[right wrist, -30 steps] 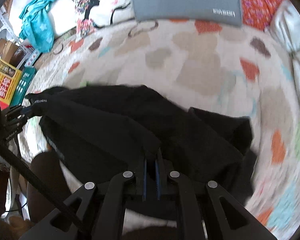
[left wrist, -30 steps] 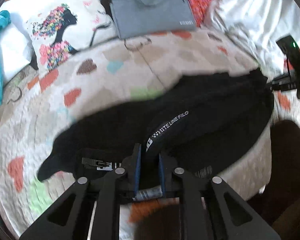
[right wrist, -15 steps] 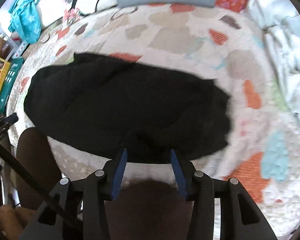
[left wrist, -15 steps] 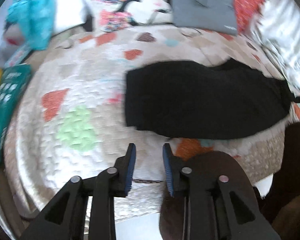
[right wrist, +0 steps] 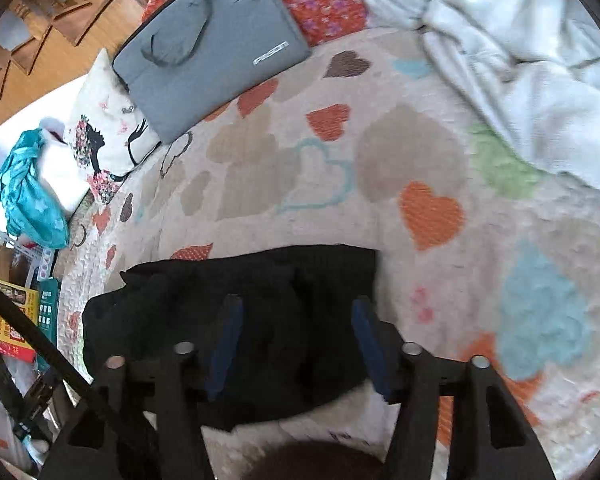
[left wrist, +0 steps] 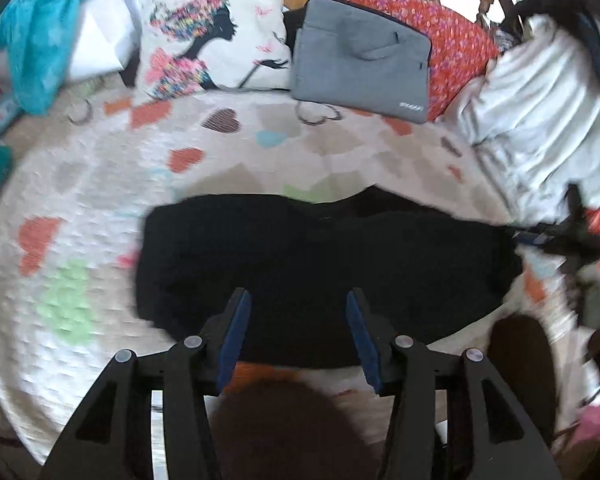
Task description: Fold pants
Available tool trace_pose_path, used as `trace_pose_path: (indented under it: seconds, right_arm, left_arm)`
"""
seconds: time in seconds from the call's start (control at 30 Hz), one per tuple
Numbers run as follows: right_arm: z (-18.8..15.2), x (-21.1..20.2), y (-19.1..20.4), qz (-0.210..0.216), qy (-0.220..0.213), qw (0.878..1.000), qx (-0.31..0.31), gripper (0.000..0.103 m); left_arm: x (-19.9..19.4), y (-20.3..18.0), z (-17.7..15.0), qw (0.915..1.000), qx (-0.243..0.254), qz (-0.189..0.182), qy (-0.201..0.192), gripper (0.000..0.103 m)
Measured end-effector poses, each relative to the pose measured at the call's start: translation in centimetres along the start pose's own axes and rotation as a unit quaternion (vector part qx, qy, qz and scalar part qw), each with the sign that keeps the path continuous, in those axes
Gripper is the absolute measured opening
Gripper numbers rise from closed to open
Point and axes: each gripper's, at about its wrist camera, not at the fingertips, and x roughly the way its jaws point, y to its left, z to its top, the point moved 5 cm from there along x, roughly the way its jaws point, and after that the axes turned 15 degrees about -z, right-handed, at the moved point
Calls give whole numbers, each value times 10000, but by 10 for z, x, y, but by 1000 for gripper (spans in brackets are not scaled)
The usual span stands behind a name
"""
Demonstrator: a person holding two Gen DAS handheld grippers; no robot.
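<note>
The black pants [left wrist: 324,264] lie folded in a wide band on the heart-patterned quilt [left wrist: 100,208]. My left gripper [left wrist: 298,304] hovers over their near edge, its jaws opening and holding nothing. In the right wrist view the pants [right wrist: 260,304] lie as a dark heap below my right gripper [right wrist: 296,312], whose jaws are opening too, with no cloth pinched between the blue pads [right wrist: 226,344]. The other gripper shows as a dark frame at the right edge of the left wrist view.
A grey laptop bag [left wrist: 360,68], a printed pillow [left wrist: 208,36] and a red floral cushion [left wrist: 456,44] line the far side. White bedding [right wrist: 520,48] is heaped on the right, a teal garment [right wrist: 28,192] and boxes [right wrist: 4,328] on the left.
Both grippers were shut on the pants a second ago; they have let go and spread their jaws. The pants have dropped flat onto the quilt, and both views have rolled and pulled back.
</note>
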Motion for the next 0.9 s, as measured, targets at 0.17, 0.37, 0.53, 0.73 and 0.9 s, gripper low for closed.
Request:
trace_pose_path:
  seconds: [0.17,0.37,0.53,0.73,0.9]
  right_arm:
    - [-2,3,7,-107,-9,9993,-358,5]
    - [-6,3,-72,-1159,36,9922,447,21]
    - [-5,-1,-72,160,-142,9954,938,76]
    - [1,35,-33,36,-61,9984,559,77]
    - [-4,37,0,-372,64,9989,-264,41]
  left_arm:
    - [26,-22,5,9990,-234,-358,107,49]
    - [54,-36,2,9982,-247,-472,282,49]
    - [60,-39,-2,9973,-386,-522,337,49]
    - [51,-41,-3,9974,-481,-466,278,49]
    - [44,-42,-2,9979,-466,-404,200,50]
